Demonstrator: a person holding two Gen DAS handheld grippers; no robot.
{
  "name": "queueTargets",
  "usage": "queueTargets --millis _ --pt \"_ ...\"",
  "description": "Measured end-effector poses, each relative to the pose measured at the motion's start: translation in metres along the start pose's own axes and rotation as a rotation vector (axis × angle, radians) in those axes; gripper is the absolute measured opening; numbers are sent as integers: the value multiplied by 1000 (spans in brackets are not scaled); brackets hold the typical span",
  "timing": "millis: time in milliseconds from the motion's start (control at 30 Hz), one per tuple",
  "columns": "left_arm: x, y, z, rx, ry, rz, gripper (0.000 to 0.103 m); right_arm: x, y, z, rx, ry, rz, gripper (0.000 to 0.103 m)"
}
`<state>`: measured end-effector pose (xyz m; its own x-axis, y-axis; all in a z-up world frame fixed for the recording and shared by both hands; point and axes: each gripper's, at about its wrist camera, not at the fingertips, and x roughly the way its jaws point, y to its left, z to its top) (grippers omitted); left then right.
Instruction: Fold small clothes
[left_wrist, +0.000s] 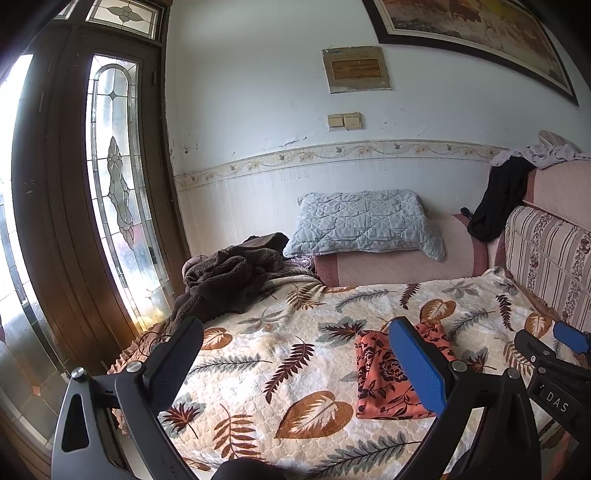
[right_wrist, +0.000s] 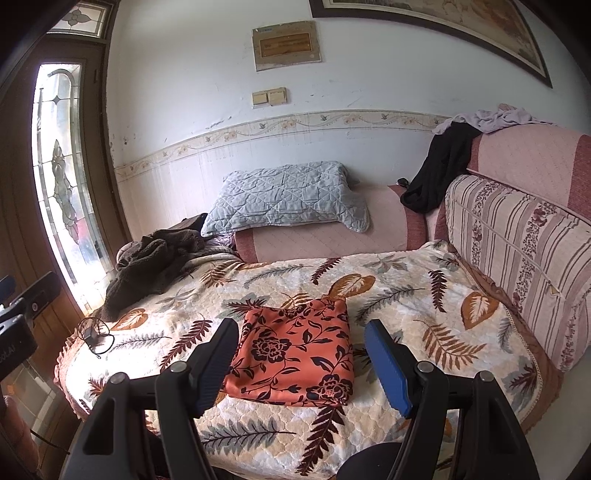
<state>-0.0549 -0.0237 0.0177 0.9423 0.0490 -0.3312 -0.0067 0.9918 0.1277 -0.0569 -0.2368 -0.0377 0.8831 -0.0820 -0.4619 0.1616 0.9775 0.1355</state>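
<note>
Two grippers, left gripper (left_wrist: 295, 354) and right gripper (right_wrist: 301, 354), are hovering released, grasping nothing; the folded orange floral garment (right_wrist: 295, 354) is lying at twelve o'clock on the leaf-print blanket (right_wrist: 406, 295).

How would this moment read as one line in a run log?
orange floral cloth: folded, flat on leaf blanket | left gripper: open, empty | right gripper: open, empty

"DAS" reads in white letters on the right gripper (left_wrist: 546, 347) at the lower right of the left wrist view.
</note>
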Motion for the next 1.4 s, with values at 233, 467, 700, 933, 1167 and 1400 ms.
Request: queueTargets --millis 233,467,700,933,1167,1400 --pt "2 -2 2 5 -4 -25 100 -1 -3 3 9 -12 -21 74" --pt "3 -1 3 8 -8 -37 100 -3 -1 7 7 -27 -32 74" --pt "2 1 6 -1 -21 -45 100 -10 4 13 -8 -60 -37 74" --pt "-1 1 9 -3 -36 -54 100 -8 9 15 -19 -59 -27 74" --pt "-3 3 12 -11 -48 -66 100 -5 12 16 -32 -61 -19 74" --pt "-3 4 17 -10 -58 -81 100 -2 14 17 -31 -67 -19 74"
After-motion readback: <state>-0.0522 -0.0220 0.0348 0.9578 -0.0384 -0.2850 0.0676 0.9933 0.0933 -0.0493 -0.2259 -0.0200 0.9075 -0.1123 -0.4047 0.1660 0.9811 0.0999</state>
